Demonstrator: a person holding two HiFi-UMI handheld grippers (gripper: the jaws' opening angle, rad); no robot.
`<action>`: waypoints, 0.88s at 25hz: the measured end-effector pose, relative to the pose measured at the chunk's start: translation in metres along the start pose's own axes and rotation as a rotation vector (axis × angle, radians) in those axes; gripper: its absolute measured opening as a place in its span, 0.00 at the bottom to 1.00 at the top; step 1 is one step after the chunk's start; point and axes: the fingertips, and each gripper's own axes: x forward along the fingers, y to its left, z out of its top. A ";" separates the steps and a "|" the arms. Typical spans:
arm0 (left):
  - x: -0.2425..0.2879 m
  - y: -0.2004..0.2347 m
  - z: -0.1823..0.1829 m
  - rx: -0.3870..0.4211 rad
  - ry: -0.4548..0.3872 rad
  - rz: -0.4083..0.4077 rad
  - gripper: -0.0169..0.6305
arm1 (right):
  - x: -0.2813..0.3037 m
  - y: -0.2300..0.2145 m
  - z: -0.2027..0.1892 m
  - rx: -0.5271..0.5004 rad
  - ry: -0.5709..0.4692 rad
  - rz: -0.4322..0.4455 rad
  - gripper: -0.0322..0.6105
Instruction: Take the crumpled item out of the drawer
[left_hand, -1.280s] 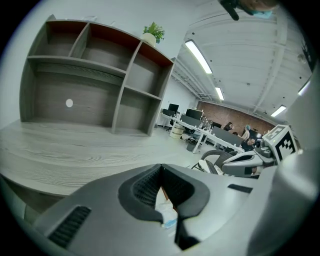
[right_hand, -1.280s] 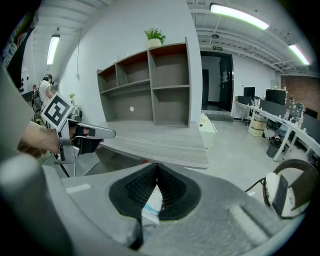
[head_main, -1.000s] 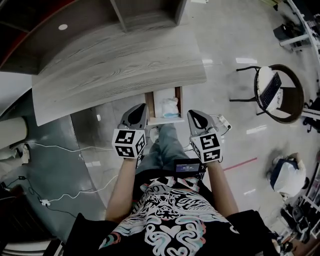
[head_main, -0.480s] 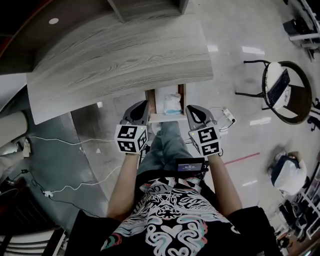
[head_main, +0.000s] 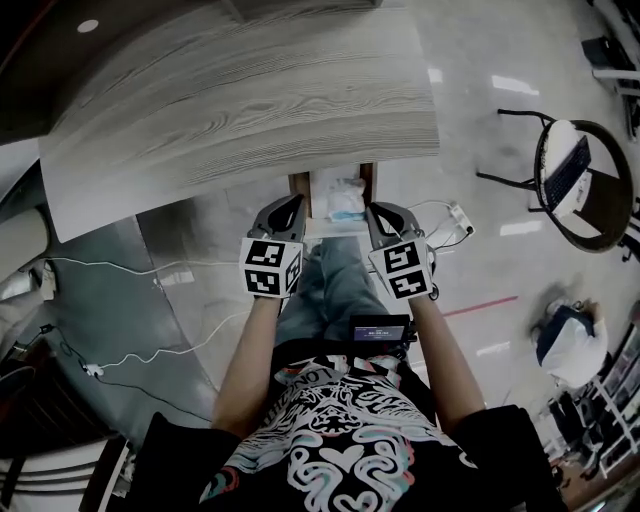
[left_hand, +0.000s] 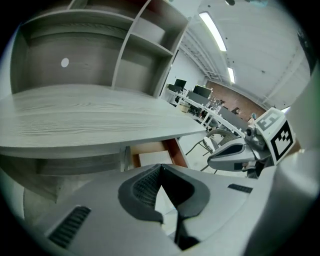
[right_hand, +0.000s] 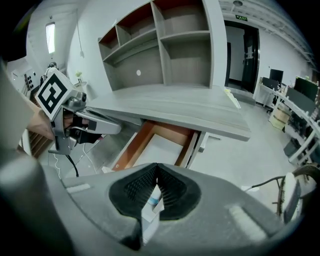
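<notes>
Left tool (head_main: 293, 203) and right tool (head_main: 373, 210) neared the drawer (right_hand: 131, 145), both clenched empty.

Grey wood-grain desk (head_main: 240, 100), open shelf unit (right_hand: 165, 45) standing on it. Glossy pale floor (head_main: 480, 210) with a red line (head_main: 480, 305) across it. Round chair (head_main: 575, 185) off to the right, probably a laptop on the seat. White cables (head_main: 120, 266) trail on the left. Ceiling strip lights (left_hand: 212, 30) on; monitors on desks (left_hand: 195, 92) far back.

Dim, grey head view, glare on the floor (head_main: 510, 85) upper right — gripper views bow toward dark corners; ceiling strips (left_hand: 212, 30) blaze, the near right gripper (right_hand: 156, 167) blurs.
</notes>
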 end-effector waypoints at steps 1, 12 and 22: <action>0.003 -0.001 -0.004 0.013 0.018 0.000 0.03 | 0.004 0.000 -0.003 -0.005 0.011 0.001 0.06; 0.025 -0.001 -0.047 0.043 0.148 0.012 0.03 | 0.047 0.008 -0.034 -0.078 0.142 0.066 0.08; 0.044 -0.013 -0.072 0.048 0.233 -0.016 0.03 | 0.081 0.014 -0.054 -0.097 0.235 0.089 0.08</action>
